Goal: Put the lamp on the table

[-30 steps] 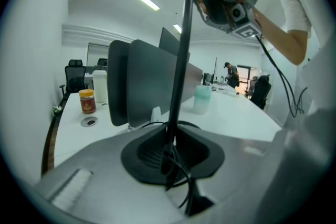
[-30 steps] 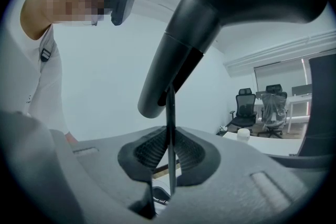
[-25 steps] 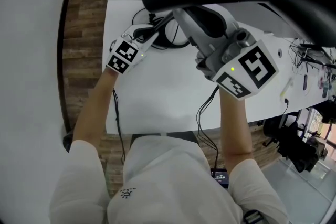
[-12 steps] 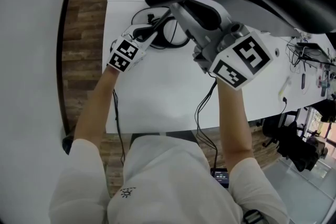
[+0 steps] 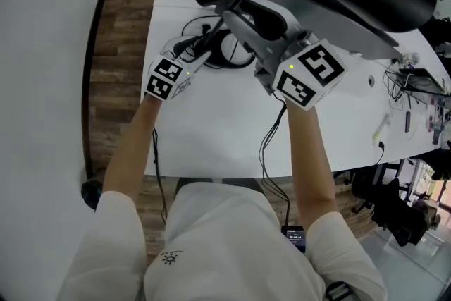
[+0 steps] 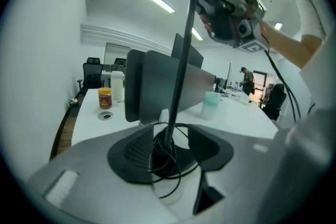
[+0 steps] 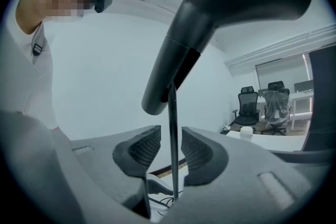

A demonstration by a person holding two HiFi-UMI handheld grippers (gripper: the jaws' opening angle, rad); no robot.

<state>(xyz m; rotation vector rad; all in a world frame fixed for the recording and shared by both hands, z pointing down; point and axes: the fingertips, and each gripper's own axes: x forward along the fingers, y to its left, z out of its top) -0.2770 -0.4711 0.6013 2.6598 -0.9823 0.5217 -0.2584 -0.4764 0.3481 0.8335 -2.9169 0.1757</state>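
The lamp (image 6: pixel 181 68) stands with its round black base on the white surface (image 5: pixel 211 130). Its thin stem rises to a long black head above both arms.

The left hand-held gripper (image 6: pixel 170 152) is low at the base with its jaws wide apart. The foot of the stem and a loose coil of black cable (image 6: pixel 164 176) sit in the gap between them, and neither pad is pressed against the stem.

The right hand-held gripper (image 7: pixel 171 149) is higher up the stem, up and to the right of the left one. Its jaws are only narrowly apart, with the stem in the slot between the ribbed pads and a sliver of gap on each side. The lamp head hangs just above and ahead of it.

Well beyond the left hand-held gripper, an orange-lidded jar (image 6: pixel 105 97) stands on the surface.
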